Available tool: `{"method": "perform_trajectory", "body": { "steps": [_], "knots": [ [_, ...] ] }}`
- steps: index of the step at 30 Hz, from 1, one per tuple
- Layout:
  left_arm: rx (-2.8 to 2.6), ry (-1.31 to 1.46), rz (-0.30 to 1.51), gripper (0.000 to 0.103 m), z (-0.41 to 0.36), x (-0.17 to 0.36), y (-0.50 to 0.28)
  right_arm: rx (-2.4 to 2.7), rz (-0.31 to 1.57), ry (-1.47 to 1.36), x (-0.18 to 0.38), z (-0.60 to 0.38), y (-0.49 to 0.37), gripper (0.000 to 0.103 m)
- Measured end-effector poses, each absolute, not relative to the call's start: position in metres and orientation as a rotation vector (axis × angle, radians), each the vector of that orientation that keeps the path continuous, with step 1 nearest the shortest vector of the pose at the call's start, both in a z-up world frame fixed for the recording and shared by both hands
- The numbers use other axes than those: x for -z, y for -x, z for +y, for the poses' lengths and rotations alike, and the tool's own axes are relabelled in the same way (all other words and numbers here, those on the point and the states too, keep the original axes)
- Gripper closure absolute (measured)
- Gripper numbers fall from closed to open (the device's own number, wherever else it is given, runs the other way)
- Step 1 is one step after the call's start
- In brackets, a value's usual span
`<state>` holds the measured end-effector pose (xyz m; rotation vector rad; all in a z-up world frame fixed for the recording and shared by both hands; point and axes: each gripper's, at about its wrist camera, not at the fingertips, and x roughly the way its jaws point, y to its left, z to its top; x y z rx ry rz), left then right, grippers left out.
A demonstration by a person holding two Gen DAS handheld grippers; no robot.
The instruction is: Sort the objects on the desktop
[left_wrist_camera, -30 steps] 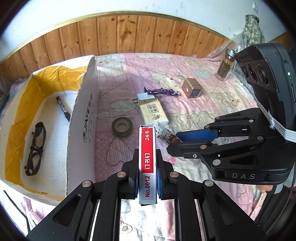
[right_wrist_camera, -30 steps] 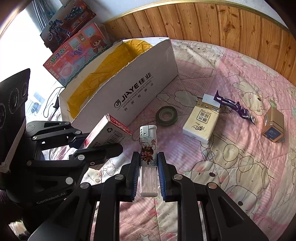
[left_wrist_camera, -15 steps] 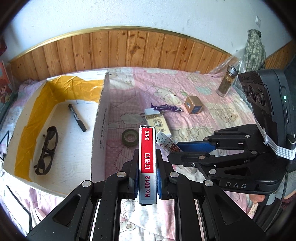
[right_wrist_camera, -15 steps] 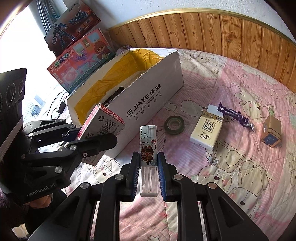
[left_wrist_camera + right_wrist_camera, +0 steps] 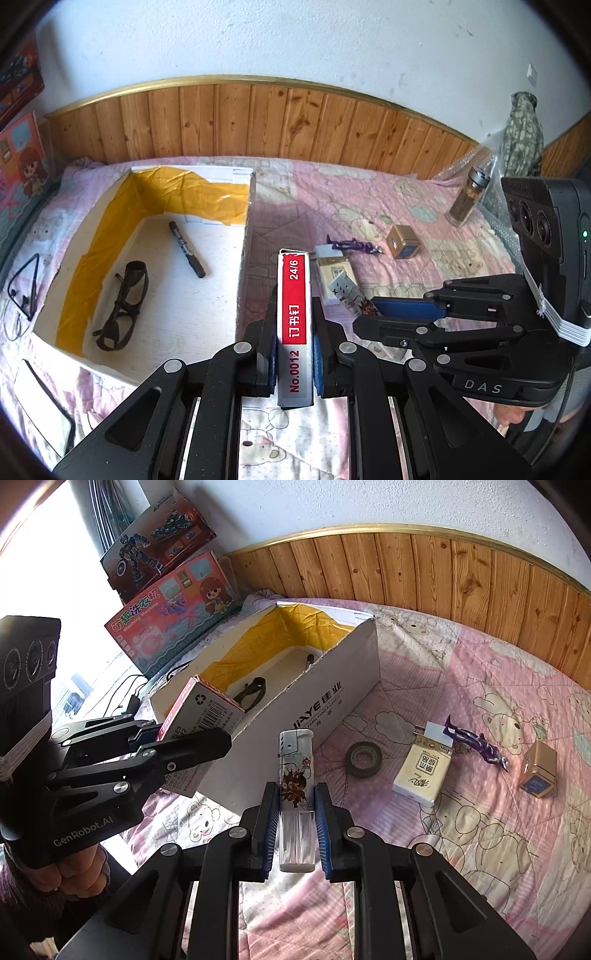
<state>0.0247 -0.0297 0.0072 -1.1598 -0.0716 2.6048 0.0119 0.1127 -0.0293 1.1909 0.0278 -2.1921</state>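
My left gripper point(image 5: 294, 354) is shut on a red and white staples box point(image 5: 294, 310), held in the air over the near right wall of the open white cardboard box point(image 5: 243, 236). The staples box also shows in the right wrist view point(image 5: 201, 716). My right gripper point(image 5: 295, 834) is shut on a clear lighter point(image 5: 296, 775) with a cartoon print, held above the pink quilt, right of the cardboard box point(image 5: 325, 686). Inside the box lie black glasses point(image 5: 122, 306) and a black marker point(image 5: 186, 249).
On the quilt right of the box lie a dark tape roll point(image 5: 364, 758), a cigarette pack point(image 5: 423, 771), a purple figure point(image 5: 476, 742) and a small gold cube box point(image 5: 539, 771). A glass bottle point(image 5: 469, 195) stands far right. Toy boxes point(image 5: 173, 620) lean at the wall.
Both grippers have risen and drawn back with their loads; the left one has swung left, so more of the box's inside shows. The tape roll is now hidden behind the staples box.
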Motion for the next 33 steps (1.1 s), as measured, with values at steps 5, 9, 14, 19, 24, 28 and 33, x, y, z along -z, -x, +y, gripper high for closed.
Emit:
{"method": "perform_trajectory", "body": {
  "steps": [5, 9, 14, 19, 24, 28, 33],
  "knots": [
    [-2.632, 1.133, -0.135, 0.089, -0.046, -0.018, -0.024, 2.191, 0.039, -1.156, 0.018, 0.101, -0.015, 0.082],
    [-2.651, 1.119, -0.168, 0.089, -0.058, -0.024, -0.023, 2.19, 0.054, -1.125, 0.008, 0.09, -0.019, 0.082],
    [-2.666, 1.11, -0.21, 0.089, -0.072, -0.027, -0.024, 2.191, 0.069, -1.094, 0.0, 0.08, -0.022, 0.082],
    [-2.678, 1.11, -0.245, 0.089, -0.085, -0.027, -0.021, 2.195, 0.078, -1.081, -0.004, 0.073, -0.022, 0.082],
    [-2.697, 1.141, -0.278, 0.089, -0.095, -0.021, -0.014, 2.209, 0.098, -1.068, -0.007, 0.067, -0.025, 0.082],
    [-2.697, 1.173, -0.301, 0.089, -0.101, -0.015, -0.008, 2.214, 0.121, -1.049, -0.012, 0.061, -0.025, 0.083],
    [-2.694, 1.186, -0.359, 0.089, -0.113, -0.012, -0.002, 2.22, 0.122, -1.036, -0.017, 0.053, -0.023, 0.082]
  ]
}}
